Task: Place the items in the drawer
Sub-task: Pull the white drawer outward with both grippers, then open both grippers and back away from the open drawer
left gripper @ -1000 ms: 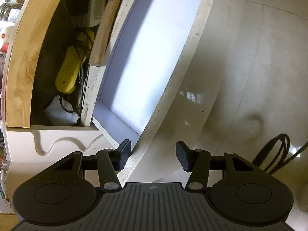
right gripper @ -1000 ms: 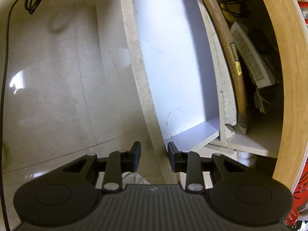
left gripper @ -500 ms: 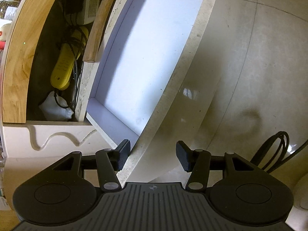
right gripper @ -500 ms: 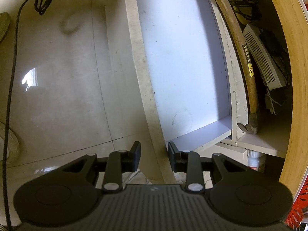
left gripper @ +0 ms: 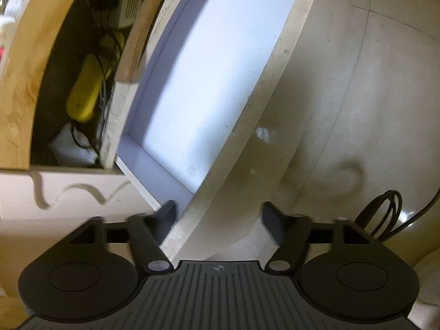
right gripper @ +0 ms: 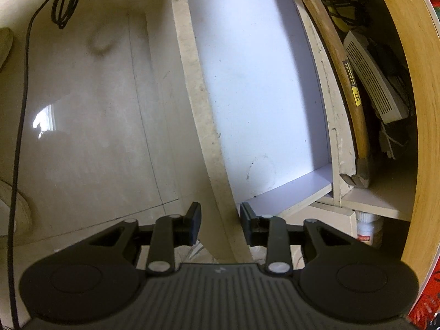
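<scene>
The drawer [left gripper: 214, 88] is pulled out of its cabinet and its pale bottom [right gripper: 261, 88] lies bare; no item to be stored shows in either view. Its front panel [right gripper: 203, 110] runs as a raw, speckled edge between the drawer bottom and the glossy floor tiles [left gripper: 357, 115].

The left gripper [left gripper: 218, 217] straddles that front panel near one end: its jaws are opening, spread wide, with the panel edge between them and the pads clear of it. The right gripper [right gripper: 220, 220] straddles the same panel near the other end; its jaws are also opening, only slightly parted, and the panel stands in the narrow gap, with the pads just off it.

Behind the drawer, inside the cabinet, a claw hammer [right gripper: 354, 104] with a wooden handle lies along the drawer's rear wall. Beyond it sit a white router [right gripper: 374, 82], a yellow oblong device [left gripper: 85, 90] and tangled black cables [right gripper: 341, 2]. A coiled black cord [right gripper: 66, 0] lies on the floor tiles, on the front side of the drawer.
</scene>
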Motion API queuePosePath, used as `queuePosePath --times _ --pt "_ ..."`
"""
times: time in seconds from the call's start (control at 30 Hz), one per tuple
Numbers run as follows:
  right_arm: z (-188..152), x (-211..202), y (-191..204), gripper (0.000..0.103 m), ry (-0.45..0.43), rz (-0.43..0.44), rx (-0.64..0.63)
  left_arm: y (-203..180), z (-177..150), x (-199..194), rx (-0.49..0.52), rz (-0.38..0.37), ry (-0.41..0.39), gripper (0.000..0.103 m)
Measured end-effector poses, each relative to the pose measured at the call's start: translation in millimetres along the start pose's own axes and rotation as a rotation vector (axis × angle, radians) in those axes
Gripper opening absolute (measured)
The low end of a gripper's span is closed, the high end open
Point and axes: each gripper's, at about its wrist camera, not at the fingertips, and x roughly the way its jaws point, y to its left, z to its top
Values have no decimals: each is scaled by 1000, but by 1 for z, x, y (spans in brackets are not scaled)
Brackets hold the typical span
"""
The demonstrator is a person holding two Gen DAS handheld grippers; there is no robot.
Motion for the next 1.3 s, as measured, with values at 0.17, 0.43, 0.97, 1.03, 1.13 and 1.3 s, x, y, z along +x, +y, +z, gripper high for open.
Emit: queuePosePath --times 0.17,0.43,0.97,1.03,1.13,1.3 --pt "1 -2 8 103 -44 -37 -25 -5 -1 -1 48 64 -8 89" --pt "6 -5 6 103 -63 -46 20 -4 2 -13 8 72 -30 90" --pt "-1 -31 -49 103 -79 33 705 39 9 -52 -581 -28 -13 90" --pt "-4 -34 -53 103 -76 49 805 45 6 -53 -668 -45 5 90" --pt "-10 -37 -58 103 -65 88 973 53 0 -57 -811 -70 36 90" --pt "-26 -36 -58 103 -67 170 1249 65 -18 -60 -1090 -171 58 90"
